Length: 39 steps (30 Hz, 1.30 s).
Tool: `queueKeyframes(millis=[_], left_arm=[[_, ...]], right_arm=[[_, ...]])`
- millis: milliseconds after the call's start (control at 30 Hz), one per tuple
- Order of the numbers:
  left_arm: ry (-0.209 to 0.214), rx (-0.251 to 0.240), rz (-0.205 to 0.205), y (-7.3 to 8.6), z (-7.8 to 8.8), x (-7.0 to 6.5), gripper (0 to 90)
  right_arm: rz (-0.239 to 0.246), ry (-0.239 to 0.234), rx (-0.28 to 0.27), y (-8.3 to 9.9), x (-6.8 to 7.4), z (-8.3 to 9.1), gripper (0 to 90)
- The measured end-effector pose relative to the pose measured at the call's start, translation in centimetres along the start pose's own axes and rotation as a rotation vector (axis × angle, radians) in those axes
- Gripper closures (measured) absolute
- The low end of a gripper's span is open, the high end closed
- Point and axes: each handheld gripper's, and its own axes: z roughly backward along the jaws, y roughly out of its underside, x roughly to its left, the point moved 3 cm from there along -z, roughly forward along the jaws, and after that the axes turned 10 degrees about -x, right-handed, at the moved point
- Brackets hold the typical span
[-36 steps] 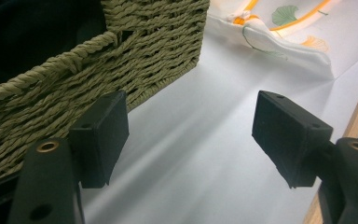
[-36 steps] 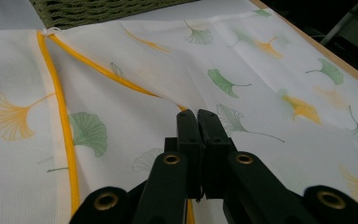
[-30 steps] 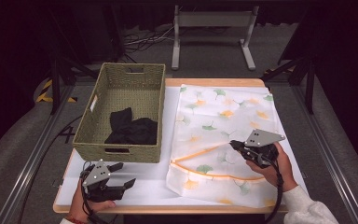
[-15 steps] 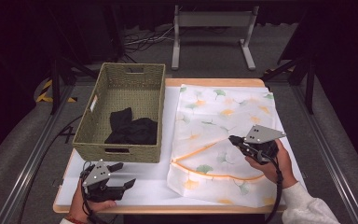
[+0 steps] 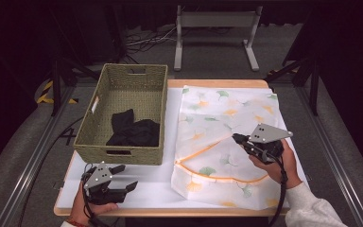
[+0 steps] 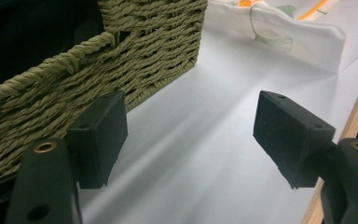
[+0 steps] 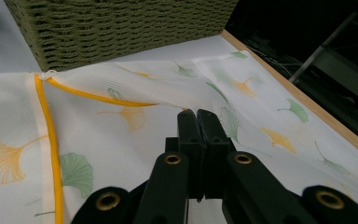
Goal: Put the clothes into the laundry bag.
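A white mesh laundry bag (image 5: 227, 113) printed with ginkgo leaves and edged by an orange zip lies on the table's right half. My right gripper (image 5: 237, 138) is shut on the bag's upper layer near the zip and holds it slightly raised; in the right gripper view the jaws (image 7: 197, 115) meet on the fabric (image 7: 121, 135). My left gripper (image 5: 125, 177) rests open at the front left, nothing between its pads (image 6: 191, 135), just in front of the woven green basket (image 5: 132, 69). Dark clothing (image 5: 132, 132) lies inside the basket.
The basket's wall (image 6: 74, 70) stands close on the left gripper's left side. A white sheet (image 5: 156, 189) covers the wooden table (image 5: 217, 83). A metal stand (image 5: 215, 21) and cables sit on the floor beyond the table.
My right gripper has risen and shifted slightly away from me, lifting the bag's top layer with it. The left gripper has stayed put.
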Motion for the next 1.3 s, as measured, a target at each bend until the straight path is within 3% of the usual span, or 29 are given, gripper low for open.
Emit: queueKeyframes(millis=[367,600,933,1167,1300], left_arm=[[0.000,-0.001,-0.011,-0.1,0.2,-0.1,26.2],[-0.008,-0.029,-0.045,-0.7,0.9,-0.5,25.8],[-0.014,-0.105,-0.051,-2.4,2.5,-0.8,22.6],[-0.046,-0.125,-0.058,-3.6,3.5,-0.5,18.9],[-0.039,-0.132,-0.066,-5.0,4.1,-0.2,17.0]], right_arm=[[-0.001,0.010,-0.028,-1.0,-0.1,0.2,89.8],[-0.002,0.017,-0.040,-1.2,-0.1,0.2,89.8],[-0.015,0.021,-0.064,-1.4,-0.1,0.2,89.9],[-0.020,0.020,-0.076,-1.5,-0.1,0.4,89.9],[-0.022,0.016,-0.074,-1.5,-0.1,0.4,89.9]])
